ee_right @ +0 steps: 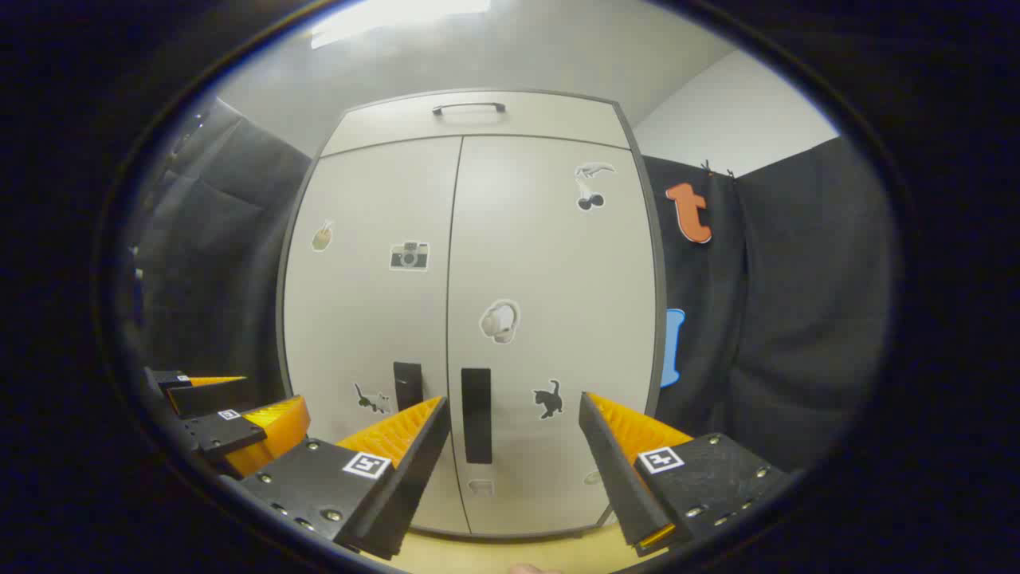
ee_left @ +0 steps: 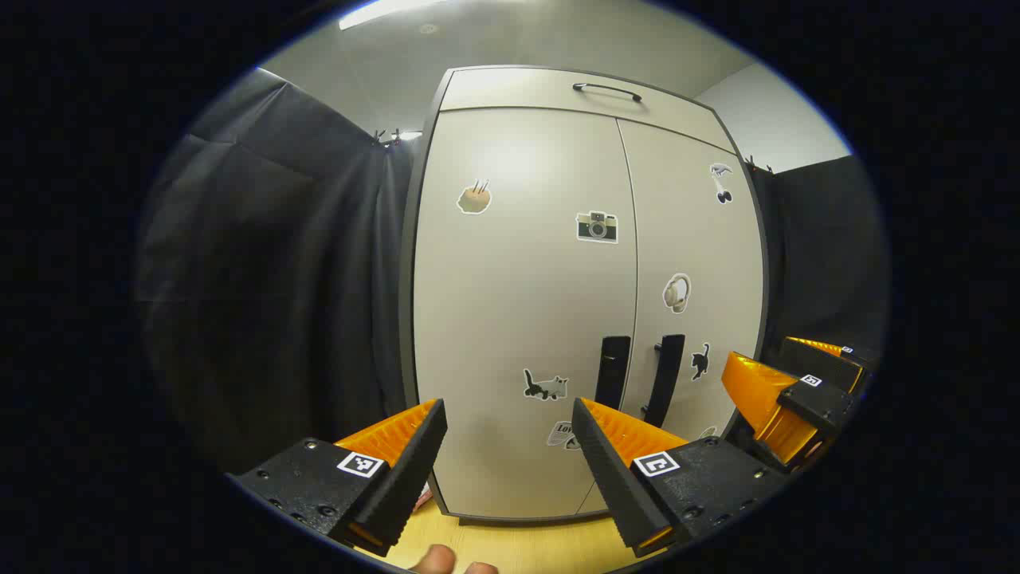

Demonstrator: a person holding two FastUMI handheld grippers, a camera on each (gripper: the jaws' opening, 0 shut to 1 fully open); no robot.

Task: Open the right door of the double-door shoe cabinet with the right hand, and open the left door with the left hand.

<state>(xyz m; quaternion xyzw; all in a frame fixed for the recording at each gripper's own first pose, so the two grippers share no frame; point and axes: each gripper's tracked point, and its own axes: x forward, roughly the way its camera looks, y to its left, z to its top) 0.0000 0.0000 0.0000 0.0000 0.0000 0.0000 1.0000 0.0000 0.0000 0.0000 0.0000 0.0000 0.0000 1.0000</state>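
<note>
A pale double-door shoe cabinet point(ee_left: 518, 319) point(ee_right: 550, 263) stands ahead with both doors closed. Stickers dot the doors. Two dark vertical handles flank the centre seam: the left door's handle point(ee_left: 612, 371) point(ee_right: 408, 386) and the right door's handle point(ee_left: 665, 379) point(ee_right: 476, 414). My left gripper point(ee_left: 510, 414) is open, short of the left door, with nothing between its fingers. My right gripper point(ee_right: 514, 414) is open too, short of the right door, its handle just inside the left finger. The right gripper point(ee_left: 785, 399) also appears at the right in the left gripper view, the left gripper point(ee_right: 231, 422) at the lower left in the right gripper view.
A top compartment with a horizontal bar handle point(ee_left: 607, 90) point(ee_right: 468, 107) sits above the doors. Black cloth walls point(ee_left: 271, 279) point(ee_right: 797, 319) close in on both sides of the cabinet. A light wooden floor point(ee_left: 510, 546) runs under it. Fingertips point(ee_left: 450, 560) show at the bottom edge.
</note>
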